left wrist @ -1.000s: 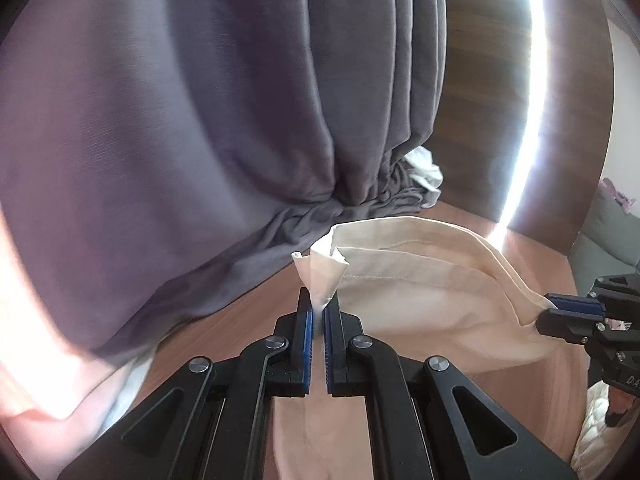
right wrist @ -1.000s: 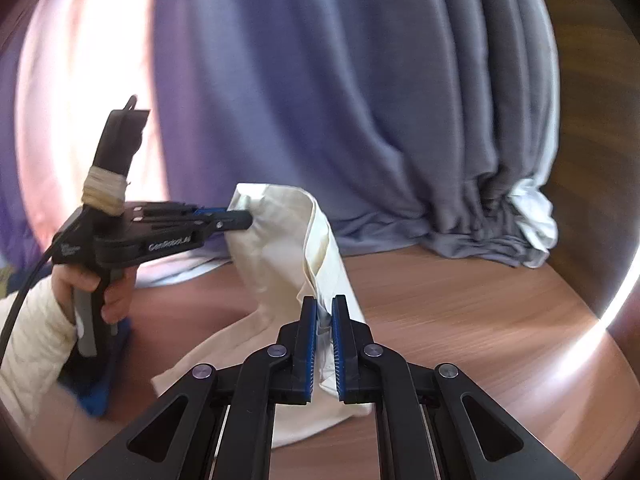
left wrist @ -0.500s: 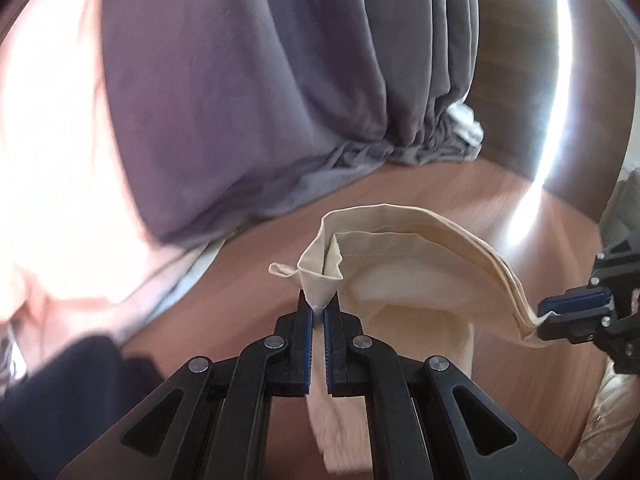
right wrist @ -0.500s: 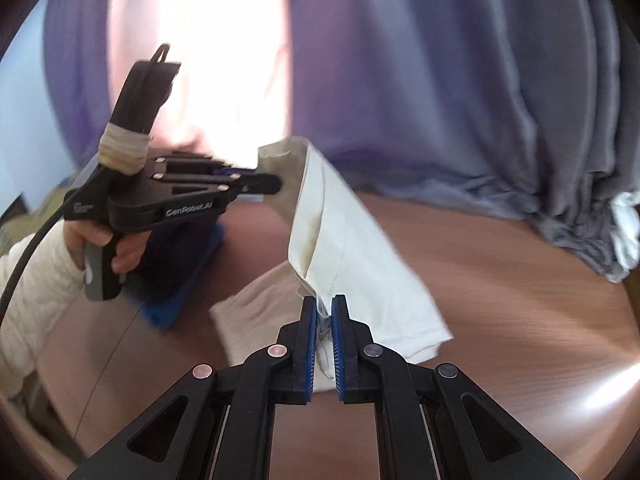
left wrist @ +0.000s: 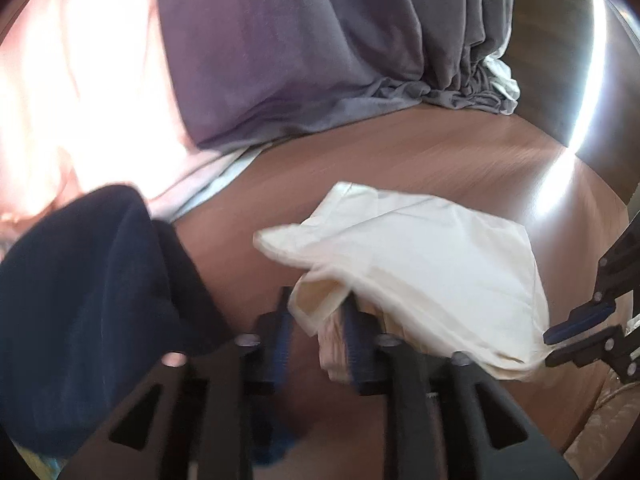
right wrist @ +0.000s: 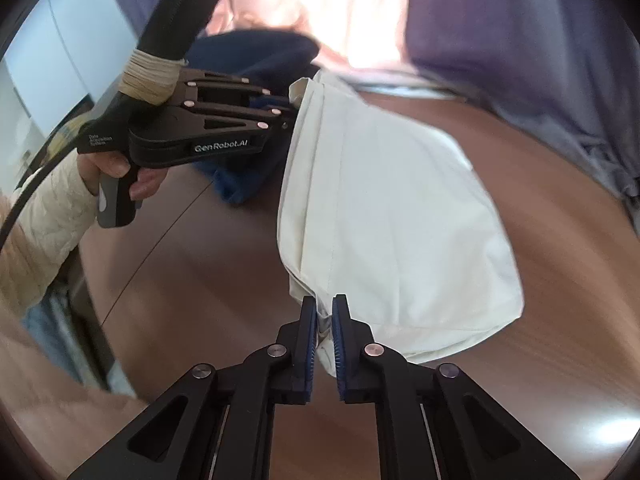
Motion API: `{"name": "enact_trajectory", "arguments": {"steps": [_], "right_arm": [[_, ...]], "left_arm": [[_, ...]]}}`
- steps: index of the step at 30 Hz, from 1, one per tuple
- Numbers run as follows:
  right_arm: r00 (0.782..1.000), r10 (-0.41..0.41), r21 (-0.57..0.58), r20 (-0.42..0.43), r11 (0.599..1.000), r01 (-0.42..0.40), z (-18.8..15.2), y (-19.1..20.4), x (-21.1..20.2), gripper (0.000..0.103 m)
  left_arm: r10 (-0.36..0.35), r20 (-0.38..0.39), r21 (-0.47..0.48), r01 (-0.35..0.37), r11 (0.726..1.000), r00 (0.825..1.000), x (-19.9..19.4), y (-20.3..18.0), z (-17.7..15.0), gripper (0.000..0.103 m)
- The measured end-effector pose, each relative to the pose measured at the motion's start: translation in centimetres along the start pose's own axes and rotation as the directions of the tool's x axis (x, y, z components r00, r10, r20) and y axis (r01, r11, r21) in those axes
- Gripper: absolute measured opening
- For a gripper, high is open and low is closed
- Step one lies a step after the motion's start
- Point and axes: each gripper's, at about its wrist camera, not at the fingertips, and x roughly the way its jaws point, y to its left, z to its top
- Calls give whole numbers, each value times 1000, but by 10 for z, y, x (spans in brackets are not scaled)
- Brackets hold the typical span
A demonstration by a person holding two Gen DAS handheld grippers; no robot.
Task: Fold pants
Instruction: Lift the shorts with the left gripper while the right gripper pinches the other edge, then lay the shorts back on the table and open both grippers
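Note:
The cream pants [left wrist: 420, 264] lie folded over on the brown wooden table [left wrist: 460, 160]; they also show in the right wrist view [right wrist: 392, 216]. My left gripper [left wrist: 316, 316] stands open with a corner of the pants draped loosely between its fingers; from the right wrist view it [right wrist: 286, 114] is at the pants' far left corner. My right gripper [right wrist: 324, 316] is shut on the near edge of the pants, and it shows at the right edge of the left wrist view [left wrist: 560, 336].
A dark navy garment [left wrist: 92, 280] lies on the table at the left, next to the left gripper. A grey curtain [left wrist: 320, 48] hangs along the table's far side. A table seam [right wrist: 160, 240] runs across the left part.
Both grippers came down and toward the left, laying the pants over onto the table. The left gripper's fingers have opened and let the corner go slack.

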Motion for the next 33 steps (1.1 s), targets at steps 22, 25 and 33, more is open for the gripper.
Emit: {"name": "enact_trajectory", "arguments": {"steps": [22, 25, 33], "right_arm": [[974, -204, 243, 100, 954, 175, -18, -97, -14, 44], [968, -227, 267, 107, 944, 192, -16, -116, -13, 44], [967, -226, 317, 119, 932, 179, -10, -143, 10, 44]], "left_arm": [[185, -33, -588, -168, 791, 982, -20, -20, -35, 42], [241, -9, -609, -196, 768, 970, -17, -17, -20, 42], [227, -37, -642, -197, 741, 973, 9, -8, 0, 41]]}}
